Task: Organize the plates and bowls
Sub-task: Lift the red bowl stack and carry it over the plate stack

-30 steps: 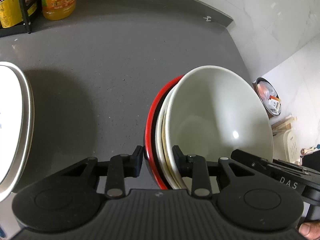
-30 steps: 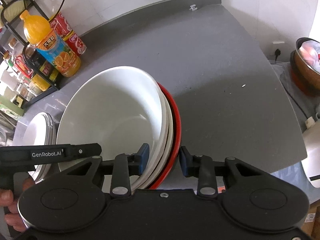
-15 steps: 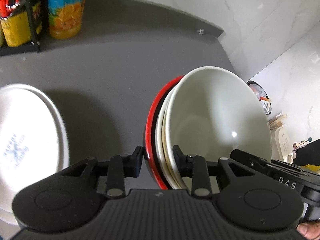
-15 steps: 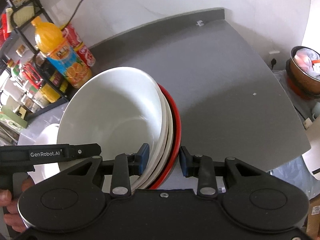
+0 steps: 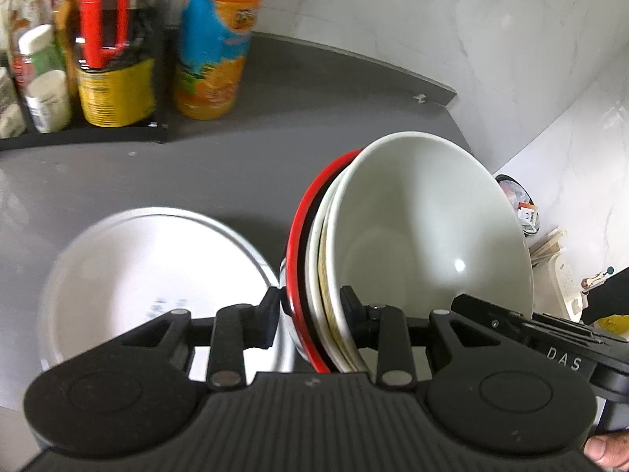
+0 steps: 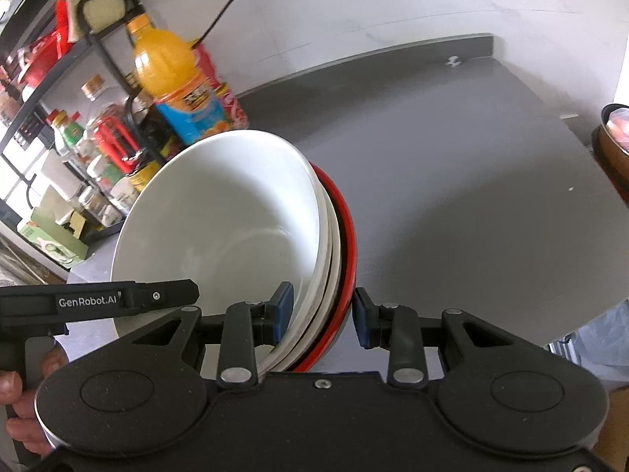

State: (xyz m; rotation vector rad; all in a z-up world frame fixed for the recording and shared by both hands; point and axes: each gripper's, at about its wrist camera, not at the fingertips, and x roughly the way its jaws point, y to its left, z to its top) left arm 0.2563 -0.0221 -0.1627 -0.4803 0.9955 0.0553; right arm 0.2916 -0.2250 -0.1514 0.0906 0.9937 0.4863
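A stack of nested bowls (image 5: 424, 236), white inside and a red-rimmed one outermost, hangs tilted above the grey counter (image 5: 236, 165). My left gripper (image 5: 312, 314) is shut on its left rim. My right gripper (image 6: 322, 310) is shut on the opposite rim of the same bowl stack (image 6: 228, 228), one blue pad inside the white bowl and one outside the red rim. A pile of white plates (image 5: 149, 275) lies on the counter just left of and below the bowls, partly hidden by my left gripper.
An orange juice bottle (image 5: 214, 47) and a black rack of jars and bottles (image 5: 78, 59) stand at the back left. A brown pot (image 6: 613, 141) sits beyond the counter's right edge. A hand (image 6: 15, 393) holds the left gripper's handle.
Both grippers have carried the bowl stack leftwards. The white plates have come from the left edge to right beside the bowls. The juice bottle and rack now loom larger.
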